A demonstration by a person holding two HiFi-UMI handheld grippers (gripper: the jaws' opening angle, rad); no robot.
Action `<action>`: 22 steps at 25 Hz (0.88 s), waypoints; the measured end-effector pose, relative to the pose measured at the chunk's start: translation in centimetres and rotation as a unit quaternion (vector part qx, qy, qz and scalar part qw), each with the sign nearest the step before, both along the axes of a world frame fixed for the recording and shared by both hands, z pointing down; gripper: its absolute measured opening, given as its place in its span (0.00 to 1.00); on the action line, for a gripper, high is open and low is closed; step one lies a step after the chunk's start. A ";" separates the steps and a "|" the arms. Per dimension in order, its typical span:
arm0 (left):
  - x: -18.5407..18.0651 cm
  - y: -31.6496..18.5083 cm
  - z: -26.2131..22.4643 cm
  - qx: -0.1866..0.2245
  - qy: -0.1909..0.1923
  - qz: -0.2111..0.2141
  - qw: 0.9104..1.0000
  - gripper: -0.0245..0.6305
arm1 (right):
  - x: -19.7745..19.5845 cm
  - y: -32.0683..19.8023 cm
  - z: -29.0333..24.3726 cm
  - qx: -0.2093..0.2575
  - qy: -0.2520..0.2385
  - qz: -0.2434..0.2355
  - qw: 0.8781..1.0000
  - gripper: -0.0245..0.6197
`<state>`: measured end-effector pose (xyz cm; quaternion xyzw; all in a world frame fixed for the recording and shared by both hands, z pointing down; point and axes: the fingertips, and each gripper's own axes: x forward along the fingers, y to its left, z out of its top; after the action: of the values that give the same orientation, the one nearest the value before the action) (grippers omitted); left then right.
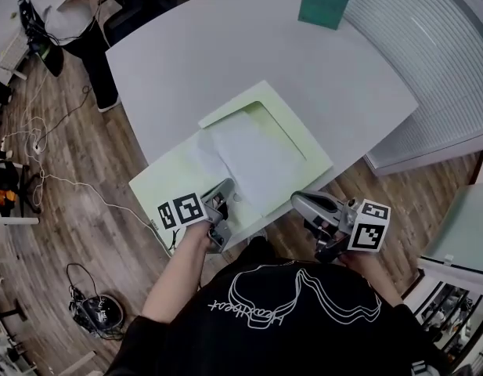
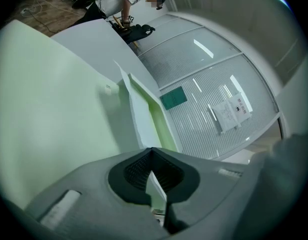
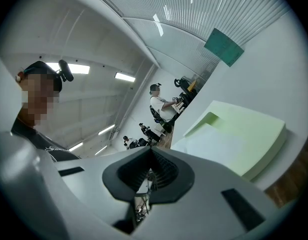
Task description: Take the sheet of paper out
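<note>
The left claw (image 1: 223,188) is pinched shut on the near-left edge of the sheet of paper (image 1: 253,159). The sheet lies across the open green folder (image 1: 159,182) on the tabletop (image 1: 225,45). Further right, the right claw (image 1: 297,201) is closed and empty, near the folder's near edge and apart from the sheet.

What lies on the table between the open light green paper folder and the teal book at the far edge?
Nothing: the head view shows only bare pale grey tabletop between the light green folder and the teal book.
</note>
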<state>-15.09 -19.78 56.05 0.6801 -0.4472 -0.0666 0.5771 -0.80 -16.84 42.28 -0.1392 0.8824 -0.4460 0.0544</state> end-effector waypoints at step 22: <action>-3.2 8.0 -4.4 0.040 -0.139 -0.058 0.988 0.05 | 1.2 6.9 -3.0 0.024 -0.023 -0.048 0.998 0.05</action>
<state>-18.33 -11.83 51.64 0.6779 -0.5589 -0.0230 0.4770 0.42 -9.96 39.25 -0.0853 0.8971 -0.4297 0.0566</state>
